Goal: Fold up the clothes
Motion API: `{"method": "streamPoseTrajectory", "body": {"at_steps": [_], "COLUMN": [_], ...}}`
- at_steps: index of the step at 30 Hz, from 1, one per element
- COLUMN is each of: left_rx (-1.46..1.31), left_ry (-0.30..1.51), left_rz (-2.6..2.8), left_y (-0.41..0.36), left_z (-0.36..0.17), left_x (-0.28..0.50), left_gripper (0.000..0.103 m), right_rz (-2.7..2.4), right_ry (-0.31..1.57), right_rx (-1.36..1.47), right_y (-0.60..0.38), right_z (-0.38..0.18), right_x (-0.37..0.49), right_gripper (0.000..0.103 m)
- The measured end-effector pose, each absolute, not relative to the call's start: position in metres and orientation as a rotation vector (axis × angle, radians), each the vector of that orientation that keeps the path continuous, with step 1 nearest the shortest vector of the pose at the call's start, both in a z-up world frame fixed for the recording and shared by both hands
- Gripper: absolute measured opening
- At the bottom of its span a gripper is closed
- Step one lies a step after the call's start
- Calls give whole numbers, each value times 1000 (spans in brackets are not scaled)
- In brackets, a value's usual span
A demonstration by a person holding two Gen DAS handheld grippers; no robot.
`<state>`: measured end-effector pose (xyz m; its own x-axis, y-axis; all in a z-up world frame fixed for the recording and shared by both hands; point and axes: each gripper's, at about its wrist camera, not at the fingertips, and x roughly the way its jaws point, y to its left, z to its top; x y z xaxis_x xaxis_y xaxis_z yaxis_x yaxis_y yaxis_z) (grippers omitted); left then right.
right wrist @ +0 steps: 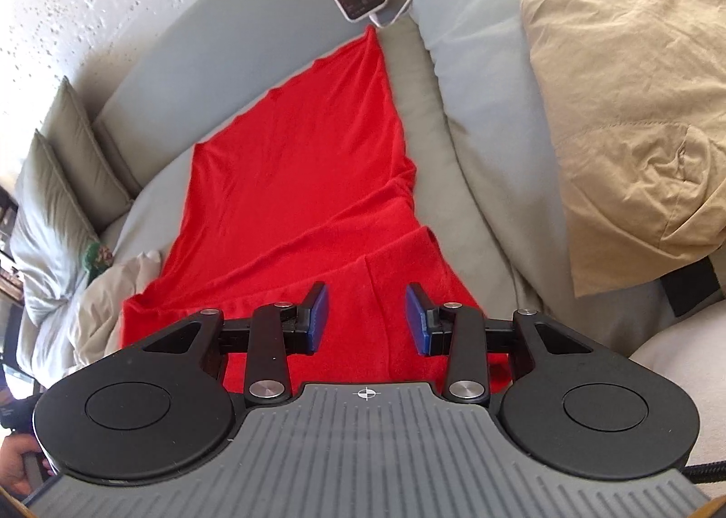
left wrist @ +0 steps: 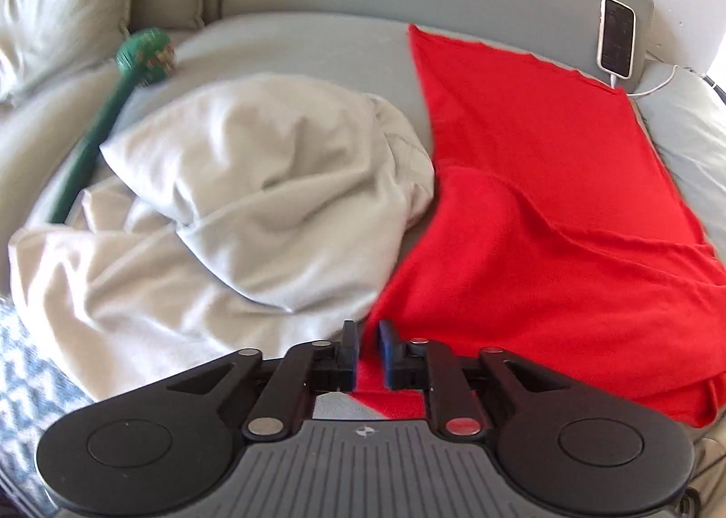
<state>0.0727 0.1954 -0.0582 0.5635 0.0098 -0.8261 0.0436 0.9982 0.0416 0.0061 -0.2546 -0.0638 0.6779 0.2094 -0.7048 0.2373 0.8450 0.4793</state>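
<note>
While the red garment (right wrist: 290,182) is laid lengthwise from near to far, its near edge is pinched by the left gripper (left wrist: 366,343) and straddled by the right gripper's (right wrist: 366,314) spread jaws.

Bright daylight, soft shadows, fisheye-bent edges, left wrist view slightly motion-blurred

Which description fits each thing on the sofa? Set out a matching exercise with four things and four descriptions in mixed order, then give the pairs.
Things:
1. red garment
2. phone
3. green stick toy
4. white bedding

Descriptions:
A. bunched in a heap
B. spread flat on the seat
C. propped against the backrest, cable attached
D. lies beside the heap, on the side away from the garment

Pairs: 1-B, 2-C, 3-D, 4-A
</note>
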Motion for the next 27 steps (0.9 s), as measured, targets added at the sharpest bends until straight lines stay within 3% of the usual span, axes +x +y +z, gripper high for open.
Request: {"method": "streamPoseTrajectory", "body": {"at_steps": [4, 10, 13, 20, 24, 25, 26, 27], "left_rx": [136, 155, 208, 301, 169, 187, 222, 238], "left_ry": [835, 804, 842, 906, 937, 942, 944, 940], "left_rz": [-32, -185, -150, -55, 35, 27, 5, -14], "left_y": [169, 125, 110, 105, 120, 118, 114, 113], "left_z": [-32, -39, -60, -100, -100, -98, -94, -88], "left_x": [60, 78, 104, 148, 168, 167, 164, 158], "left_gripper": [31, 32, 31, 32, 28, 28, 28, 28], "right_rz": [-32, -30, -28, -17, 9, 25, 45, 64], "right_ry": [817, 893, 870, 875, 862, 856, 853, 851], "right_rx": [578, 542, 426, 360, 375, 389, 398, 407], "right_y": [-264, -263, -252, -243, -243, -244, -245, -245], "right_z": [-61, -79, -78, -74, -67, -65, -63, -61], "right_x": [17, 41, 42, 45, 48, 49, 49, 49], "right_gripper": [40, 40, 10, 10, 14, 17, 27, 31]}}
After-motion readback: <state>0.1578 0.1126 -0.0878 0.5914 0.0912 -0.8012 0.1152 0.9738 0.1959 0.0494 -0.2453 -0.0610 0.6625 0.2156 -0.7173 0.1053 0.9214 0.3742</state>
